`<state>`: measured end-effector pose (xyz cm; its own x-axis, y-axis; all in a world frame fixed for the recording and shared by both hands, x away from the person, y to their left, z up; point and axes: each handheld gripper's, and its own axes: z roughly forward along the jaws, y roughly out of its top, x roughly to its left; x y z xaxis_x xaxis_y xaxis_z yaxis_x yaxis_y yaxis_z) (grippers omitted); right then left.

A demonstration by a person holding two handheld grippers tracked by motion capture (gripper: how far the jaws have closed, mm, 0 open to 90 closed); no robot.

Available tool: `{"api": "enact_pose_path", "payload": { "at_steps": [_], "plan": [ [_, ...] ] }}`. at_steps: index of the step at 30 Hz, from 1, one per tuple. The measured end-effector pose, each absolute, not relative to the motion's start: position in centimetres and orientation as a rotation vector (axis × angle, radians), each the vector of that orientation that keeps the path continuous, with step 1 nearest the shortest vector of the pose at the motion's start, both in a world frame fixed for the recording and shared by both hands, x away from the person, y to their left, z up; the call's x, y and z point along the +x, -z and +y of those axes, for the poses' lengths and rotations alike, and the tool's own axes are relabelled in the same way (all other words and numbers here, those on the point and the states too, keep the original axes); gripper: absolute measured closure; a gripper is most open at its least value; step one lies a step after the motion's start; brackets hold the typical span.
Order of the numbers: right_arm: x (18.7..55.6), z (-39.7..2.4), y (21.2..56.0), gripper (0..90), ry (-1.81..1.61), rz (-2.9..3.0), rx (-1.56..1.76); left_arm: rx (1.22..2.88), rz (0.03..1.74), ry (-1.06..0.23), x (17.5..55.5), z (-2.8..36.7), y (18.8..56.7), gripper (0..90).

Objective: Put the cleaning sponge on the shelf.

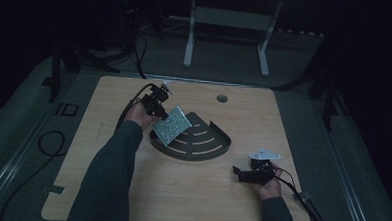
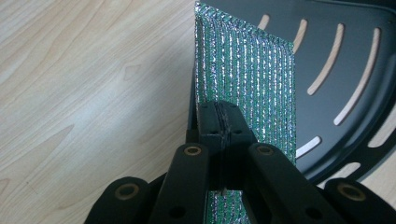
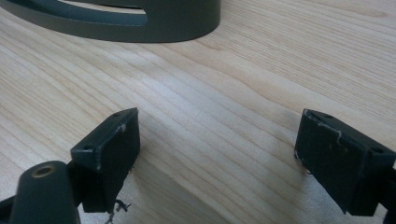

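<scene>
A glittery green and silver scouring pad (image 1: 171,125) is held tilted above the left edge of a dark fan-shaped slotted shelf (image 1: 202,143) on the wooden table. My left gripper (image 1: 160,113) is shut on the pad's near edge; in the left gripper view its jaws pinch the pad (image 2: 247,79) edge-on, with the shelf (image 2: 345,60) behind it. My right gripper (image 1: 241,173) rests low on the table at the right front, open, with bare wood between its pads (image 3: 114,149). The shelf's curved rim (image 3: 154,21) lies ahead of it.
The table (image 1: 190,195) has a round cable hole (image 1: 222,98) near its far edge. Cables trail from both grippers over the table's left and right edges. A white frame stand (image 1: 228,22) is on the dark floor behind.
</scene>
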<state>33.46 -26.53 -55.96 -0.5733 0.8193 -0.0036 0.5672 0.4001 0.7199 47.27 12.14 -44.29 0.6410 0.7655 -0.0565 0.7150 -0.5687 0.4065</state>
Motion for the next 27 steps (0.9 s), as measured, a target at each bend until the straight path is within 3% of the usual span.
{"api": "enact_pose_path", "payload": {
  "at_steps": [27],
  "plan": [
    [33.5, -26.5, 56.0, 13.6, -0.977, 2.305, 1.198, 2.56, 1.161, -0.191, 47.3, 11.0, 46.5, 89.3]
  ]
}}
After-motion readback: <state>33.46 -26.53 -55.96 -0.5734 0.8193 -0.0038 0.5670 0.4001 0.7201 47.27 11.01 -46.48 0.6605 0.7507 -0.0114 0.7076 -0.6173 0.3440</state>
